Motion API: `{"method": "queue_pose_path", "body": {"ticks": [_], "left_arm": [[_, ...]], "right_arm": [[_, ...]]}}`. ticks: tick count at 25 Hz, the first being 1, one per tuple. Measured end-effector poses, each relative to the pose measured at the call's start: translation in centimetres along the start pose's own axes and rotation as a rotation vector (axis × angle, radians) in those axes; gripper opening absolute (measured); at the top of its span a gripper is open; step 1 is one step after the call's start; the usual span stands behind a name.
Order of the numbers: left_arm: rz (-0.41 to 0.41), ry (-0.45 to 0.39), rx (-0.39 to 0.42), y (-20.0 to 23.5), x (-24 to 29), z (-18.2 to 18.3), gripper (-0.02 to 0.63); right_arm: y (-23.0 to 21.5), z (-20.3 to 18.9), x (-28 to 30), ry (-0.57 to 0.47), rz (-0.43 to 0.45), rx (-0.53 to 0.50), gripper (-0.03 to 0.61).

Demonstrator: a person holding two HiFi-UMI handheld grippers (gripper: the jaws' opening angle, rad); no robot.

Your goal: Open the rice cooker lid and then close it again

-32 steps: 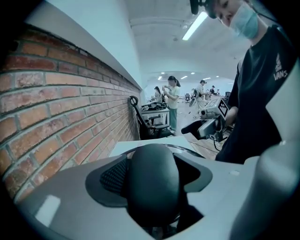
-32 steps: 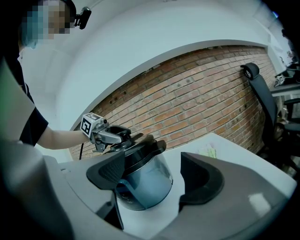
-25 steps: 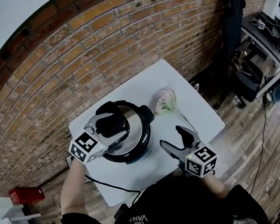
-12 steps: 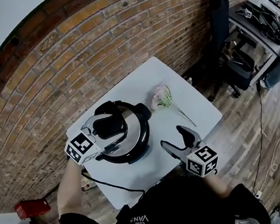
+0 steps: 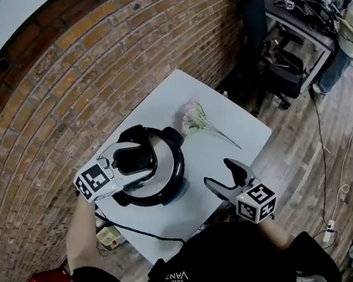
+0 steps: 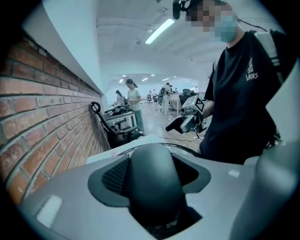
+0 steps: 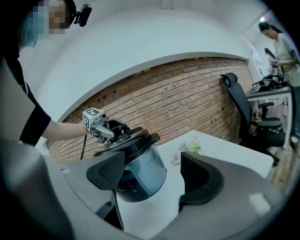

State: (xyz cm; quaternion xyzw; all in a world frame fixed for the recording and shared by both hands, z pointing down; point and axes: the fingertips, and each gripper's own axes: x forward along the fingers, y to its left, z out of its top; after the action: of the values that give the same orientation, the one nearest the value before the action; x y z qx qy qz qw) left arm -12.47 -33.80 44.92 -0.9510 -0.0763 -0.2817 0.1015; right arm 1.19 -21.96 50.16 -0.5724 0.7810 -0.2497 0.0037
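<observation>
- Clamping the black domed lid handle [image 6: 152,187] atop the round black-and-steel rice cooker [image 5: 171,173]: left gripper [image 5: 138,159].
- Right gripper [image 5: 221,172]: jaws apart, empty, right of cooker.
- Pink flower sprig [image 5: 192,114]: beyond cooker, same white table [image 5: 242,132].

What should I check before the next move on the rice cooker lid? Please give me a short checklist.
1. Left tool on the lid handle: ok. The handle fills the space between its jaws.
2. Right tool free: ok. Its jaws stand apart with nothing between them, over the table in front of the rice cooker.
3. Lid seated on the pot: ok, it covers the top.
4. Lid locked or unlocked: cannot tell.
5. Flowers out of the way: ok. They lie on the table beside the cooker, not touching it.
</observation>
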Motion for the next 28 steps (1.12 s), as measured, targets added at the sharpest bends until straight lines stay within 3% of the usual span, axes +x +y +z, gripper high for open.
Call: {"method": "queue_pose_path", "body": {"ticks": [4, 12, 17, 21, 24, 28], "left_arm": [[-0.050, -0.015, 0.030, -0.2, -0.1, 0.1, 0.281], [-0.035, -0.004, 0.041, -0.4, -0.1, 0.5, 0.279], [-0.008, -0.057, 0.035, -0.2, -1.4, 1.5, 0.279], [0.083, -0.145, -0.057, 0.9, -3.4, 2.7, 0.279], [0.189, -0.225, -0.166, 1.9, -6.0, 3.5, 0.279], [0.336, -0.291, -0.237, 1.9, -9.4, 3.5, 0.279]], "right_arm": [[0.2, -0.5, -0.9, -0.012, -0.037, 0.008, 0.364], [1.5, -1.7, -2.5, -0.027, -0.086, 0.023, 0.364], [2.2, -1.8, -3.1, -0.038, -0.106, 0.031, 0.364], [2.5, -1.7, -3.3, -0.047, -0.092, 0.037, 0.364], [2.5, -1.6, -3.3, -0.052, -0.070, 0.036, 0.364], [2.4, -1.1, -3.1, -0.052, -0.027, 0.033, 0.364]]}}
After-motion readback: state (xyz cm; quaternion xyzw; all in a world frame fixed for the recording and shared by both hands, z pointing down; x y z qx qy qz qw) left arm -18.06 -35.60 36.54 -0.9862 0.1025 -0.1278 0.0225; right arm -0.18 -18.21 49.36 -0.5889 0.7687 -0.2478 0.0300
